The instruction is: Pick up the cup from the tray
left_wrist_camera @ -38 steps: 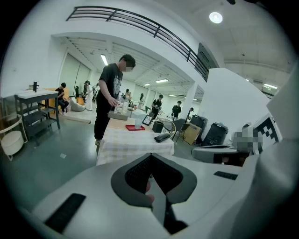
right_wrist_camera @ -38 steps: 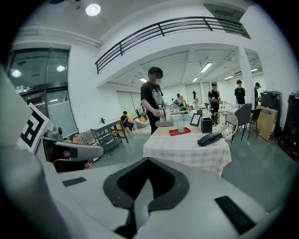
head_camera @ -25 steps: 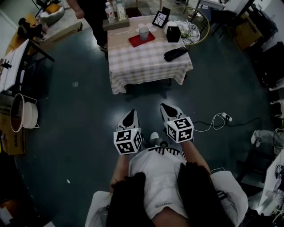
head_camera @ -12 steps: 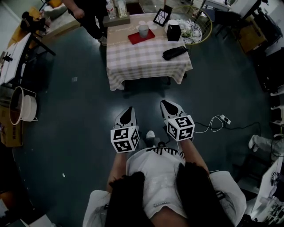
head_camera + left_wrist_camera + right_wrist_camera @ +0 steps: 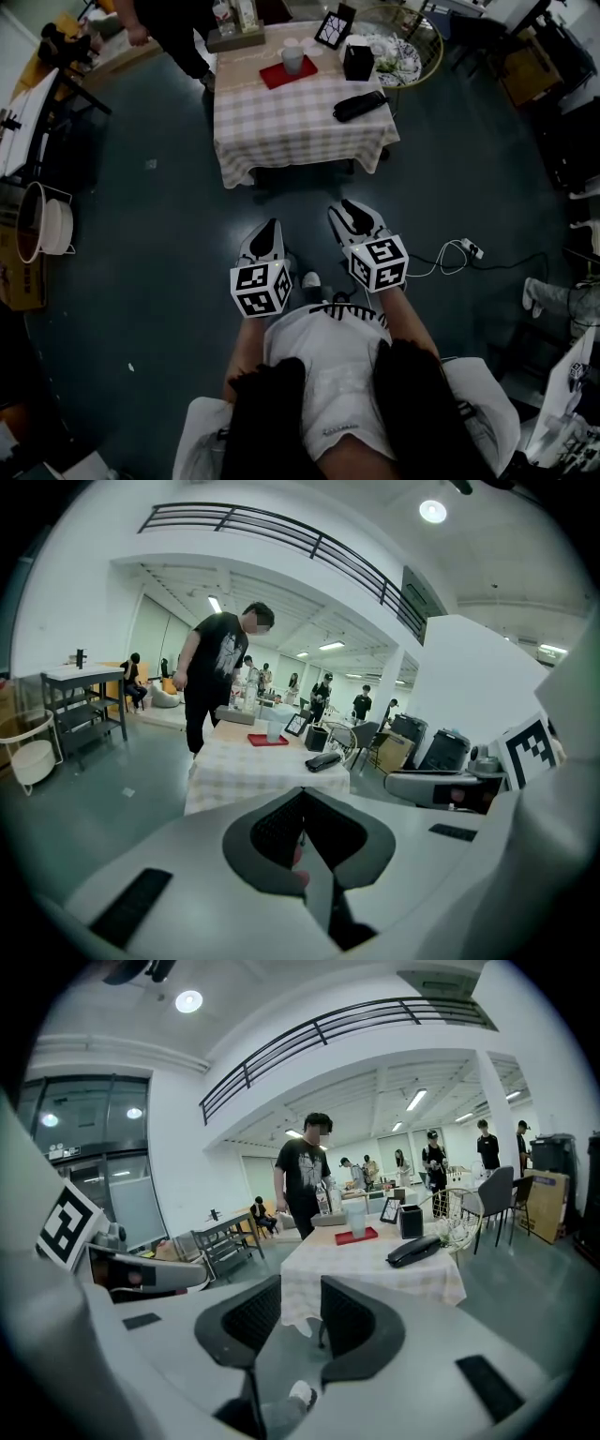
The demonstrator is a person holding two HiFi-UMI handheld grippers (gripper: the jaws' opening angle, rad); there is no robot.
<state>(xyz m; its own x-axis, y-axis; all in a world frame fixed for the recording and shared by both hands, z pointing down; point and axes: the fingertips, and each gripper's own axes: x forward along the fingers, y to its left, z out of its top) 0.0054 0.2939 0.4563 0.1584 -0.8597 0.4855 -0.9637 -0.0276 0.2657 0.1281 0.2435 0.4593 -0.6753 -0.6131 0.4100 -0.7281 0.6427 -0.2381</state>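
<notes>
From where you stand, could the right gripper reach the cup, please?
Probably not yet: the right gripper, jaws just opening and empty, hangs well short of the table; the cup sits on the red tray at its far side. Only floor lies between.

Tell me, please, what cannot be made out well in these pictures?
- The cup: its inside is too far and small in every view.
- The black object on the table: too dark and small in the head view to name.
- The standing person: cut off by the head view's top edge.
</notes>
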